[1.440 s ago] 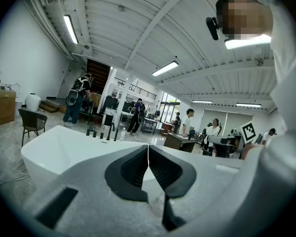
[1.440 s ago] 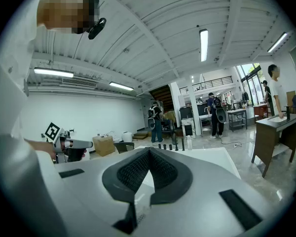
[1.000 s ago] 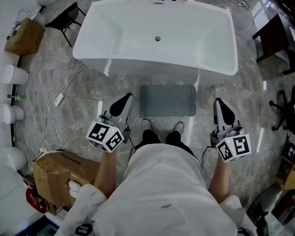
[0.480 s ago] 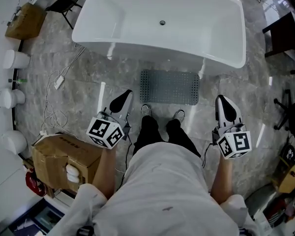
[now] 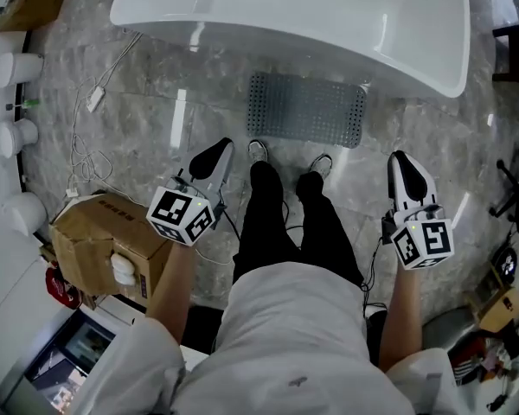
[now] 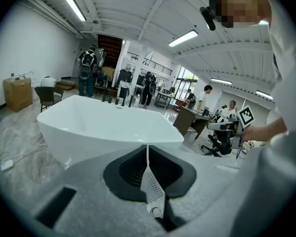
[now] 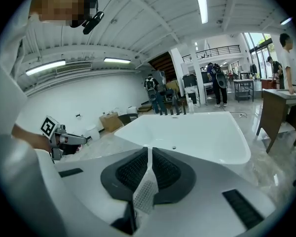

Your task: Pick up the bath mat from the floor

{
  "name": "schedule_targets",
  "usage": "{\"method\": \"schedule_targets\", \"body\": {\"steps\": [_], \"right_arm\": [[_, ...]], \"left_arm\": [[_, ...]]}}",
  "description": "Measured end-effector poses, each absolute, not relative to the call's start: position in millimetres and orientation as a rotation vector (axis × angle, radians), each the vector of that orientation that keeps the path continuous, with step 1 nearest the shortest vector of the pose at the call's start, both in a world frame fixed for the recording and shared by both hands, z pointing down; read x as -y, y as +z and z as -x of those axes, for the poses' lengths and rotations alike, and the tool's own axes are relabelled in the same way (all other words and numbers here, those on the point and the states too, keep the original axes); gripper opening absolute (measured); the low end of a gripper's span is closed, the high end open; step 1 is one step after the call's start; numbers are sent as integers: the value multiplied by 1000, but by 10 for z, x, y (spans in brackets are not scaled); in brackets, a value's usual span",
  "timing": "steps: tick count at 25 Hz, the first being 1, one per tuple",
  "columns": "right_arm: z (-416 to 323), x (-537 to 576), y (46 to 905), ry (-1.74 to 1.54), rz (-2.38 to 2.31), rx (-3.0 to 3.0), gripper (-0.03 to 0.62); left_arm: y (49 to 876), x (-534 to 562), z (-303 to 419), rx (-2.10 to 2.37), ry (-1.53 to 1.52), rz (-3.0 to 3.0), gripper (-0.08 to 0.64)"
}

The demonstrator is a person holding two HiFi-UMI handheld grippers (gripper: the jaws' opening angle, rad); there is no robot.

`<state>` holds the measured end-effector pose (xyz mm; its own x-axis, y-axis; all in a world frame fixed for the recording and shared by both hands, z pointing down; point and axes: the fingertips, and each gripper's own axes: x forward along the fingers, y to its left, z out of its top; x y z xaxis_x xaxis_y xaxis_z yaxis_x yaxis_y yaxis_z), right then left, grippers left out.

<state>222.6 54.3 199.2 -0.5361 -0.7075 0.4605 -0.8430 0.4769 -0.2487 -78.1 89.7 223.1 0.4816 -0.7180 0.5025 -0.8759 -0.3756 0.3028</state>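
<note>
A grey perforated bath mat (image 5: 307,110) lies flat on the marble floor, just in front of the white bathtub (image 5: 242,7) and beyond the person's shoes. My left gripper (image 5: 213,156) hangs shut to the left of the legs, well short of the mat, with nothing between its jaws. On the other side of the legs my right gripper (image 5: 407,169) is shut too and holds nothing. In the left gripper view the left gripper (image 6: 148,157) has its dark pads pressed together, facing the bathtub (image 6: 103,127). In the right gripper view the right gripper (image 7: 149,159) likewise points at the bathtub (image 7: 187,132); the mat is hidden there.
An open cardboard box (image 5: 108,245) stands at the lower left. White cables and a plug (image 5: 93,102) trail over the floor at left. White fixtures (image 5: 7,137) line the left wall. Black chairs (image 5: 515,188) stand at the right. People stand far off in the hall (image 6: 89,68).
The head camera has drawn back and tilted down, so tub and mat sit higher in view and more of the legs shows. Both grippers stayed shut beside the legs.
</note>
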Motion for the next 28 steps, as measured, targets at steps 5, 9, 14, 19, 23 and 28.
{"method": "schedule_targets", "body": {"steps": [5,9,14,19,23,28], "right_arm": [[-2089,-554,2575,715,-1283,2361,9],[-2094,-592,3105,745,-1281,2280,11],[-2106,-645,3769,764,-1272,2168,72],[-2141,-630,4506,786,-1238,2081,91],[-2187,-595,5201,814,-1197,2012,127],[-2262,-596,5978,789,-1137,1941,187]], "left_arm": [[2855,-883,947,1272,401,-2130,15],[3406,-900,980,1208,430,-2091,17],[3991,-912,1060,1130,468,-2068,41],[4688,-856,1130,1080,513,-2035,83],[5314,-865,1194,1023,566,-2006,100],[6059,-908,1375,1017,652,-1959,130]]}}
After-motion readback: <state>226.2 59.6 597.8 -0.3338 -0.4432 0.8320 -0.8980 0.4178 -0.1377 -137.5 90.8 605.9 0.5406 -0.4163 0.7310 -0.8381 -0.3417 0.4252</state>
